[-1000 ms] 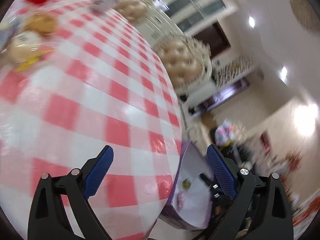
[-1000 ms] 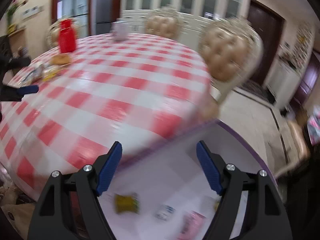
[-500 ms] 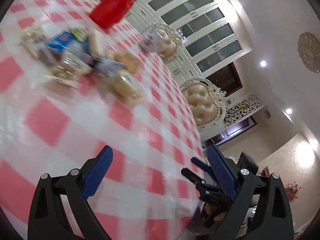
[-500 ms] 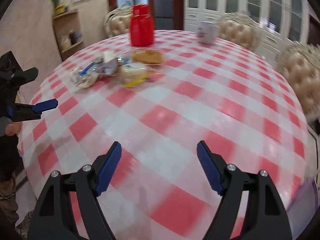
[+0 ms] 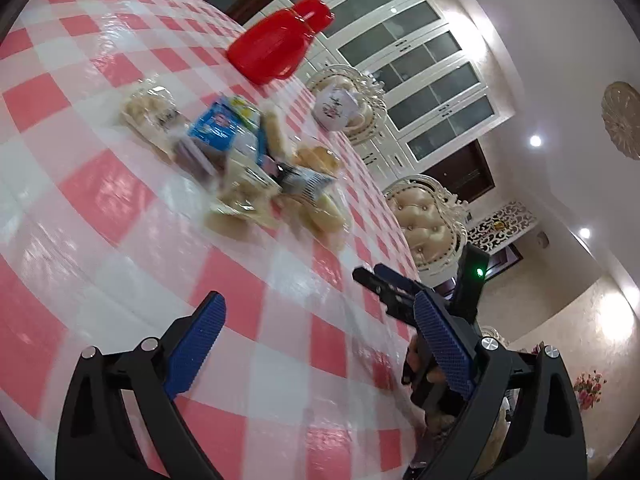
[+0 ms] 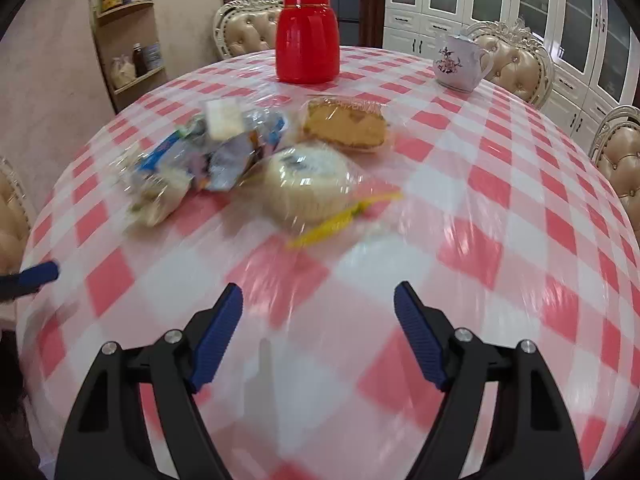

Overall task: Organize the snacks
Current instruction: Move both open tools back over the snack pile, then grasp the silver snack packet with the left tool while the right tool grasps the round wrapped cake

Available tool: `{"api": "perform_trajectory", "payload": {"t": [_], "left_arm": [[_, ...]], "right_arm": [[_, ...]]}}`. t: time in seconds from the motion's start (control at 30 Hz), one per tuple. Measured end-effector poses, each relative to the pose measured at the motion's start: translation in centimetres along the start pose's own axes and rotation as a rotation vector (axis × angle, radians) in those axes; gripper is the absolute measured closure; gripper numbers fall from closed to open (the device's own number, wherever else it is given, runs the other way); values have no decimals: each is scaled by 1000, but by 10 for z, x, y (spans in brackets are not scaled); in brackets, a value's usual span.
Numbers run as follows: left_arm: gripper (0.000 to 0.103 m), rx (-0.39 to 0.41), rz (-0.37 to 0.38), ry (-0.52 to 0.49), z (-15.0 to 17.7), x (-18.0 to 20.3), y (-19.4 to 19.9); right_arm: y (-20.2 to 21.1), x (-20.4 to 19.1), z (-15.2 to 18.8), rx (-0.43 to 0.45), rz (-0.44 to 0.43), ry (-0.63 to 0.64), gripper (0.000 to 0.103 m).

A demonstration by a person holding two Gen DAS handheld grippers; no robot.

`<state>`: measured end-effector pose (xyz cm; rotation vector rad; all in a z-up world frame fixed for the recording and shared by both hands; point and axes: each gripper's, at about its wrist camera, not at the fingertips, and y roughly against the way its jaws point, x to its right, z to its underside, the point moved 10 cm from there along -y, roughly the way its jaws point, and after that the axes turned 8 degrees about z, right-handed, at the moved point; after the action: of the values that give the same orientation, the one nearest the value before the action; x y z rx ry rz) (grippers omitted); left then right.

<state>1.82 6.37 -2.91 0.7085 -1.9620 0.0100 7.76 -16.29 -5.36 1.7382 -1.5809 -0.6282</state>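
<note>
So, left wrist view first: the left gripper (image 5: 320,334) has its jaws spread wide with nothing between them, hovering over bare checked tablecloth (image 5: 100,196); the snack pile (image 5: 240,164) sits further up the table, well apart from the tips, so my guess is it's lined up for an approach, no grab yet; the right gripper (image 5: 380,280) pokes in at the right edge, near the table's rim; behind the pile stand a red flask (image 5: 280,42) and a white floral jug (image 5: 336,106), both clear of the snacks

Right wrist view: jaws wide here too, empty, pointed at the wrapped round cake (image 6: 308,186), probably the nearest easy pick; a bagged sponge slice (image 6: 346,124) lies just behind it, and a heap of blue-and-white packets (image 6: 200,152) to its left; everything's still sealed in its own wrapper, loose on the cloth; no tray or box for sorting shows in either view, so can't tell where they're meant to go; flask lid is on, jug contents hidden
</note>
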Motion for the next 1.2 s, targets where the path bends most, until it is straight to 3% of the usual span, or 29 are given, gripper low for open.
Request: {"api": "perform_trajectory", "payload": {"t": [0.13,0.37,0.43,0.5,0.6,0.7,0.83,0.93,0.97,1.03,1.07,1.2], "left_arm": [[11,8,-8,14,-12,-9,2],[11,10,-3,56,-25,-22,3],[11,8,4,64,-28,-23,2],[11,9,1,64,-31,-23,1],[11,2,-1,59,-35,-24,-1],[11,-4,-12,56,-40,-25,-6],[11,-8,-38,56,-44,-28,-15],[11,-10,-75,48,-46,-31,-22],[11,-9,-99,35,-47,-31,-24],[11,-7,-154,1,-46,-27,-28],[11,-6,-184,-29,-46,-22,-32],[11,-45,-287,-196,-36,6,-55]], "right_arm": [[-33,-5,-22,-19,28,30,24],[-72,-20,-51,-45,5,48,22],[-70,-21,-54,-22,-2,52,32],[-65,-24,-52,0,-14,73,56],[-54,-19,-45,23,-4,89,79],[-44,-13,-34,21,-41,77,90],[-28,-3,-16,20,-84,55,93],[-18,-2,-3,6,-141,40,92],[-17,-1,1,-3,-162,29,87],[-14,7,4,-19,-182,-23,60],[-11,12,4,-16,-188,-37,38],[-6,14,-1,13,-157,8,26]]}}
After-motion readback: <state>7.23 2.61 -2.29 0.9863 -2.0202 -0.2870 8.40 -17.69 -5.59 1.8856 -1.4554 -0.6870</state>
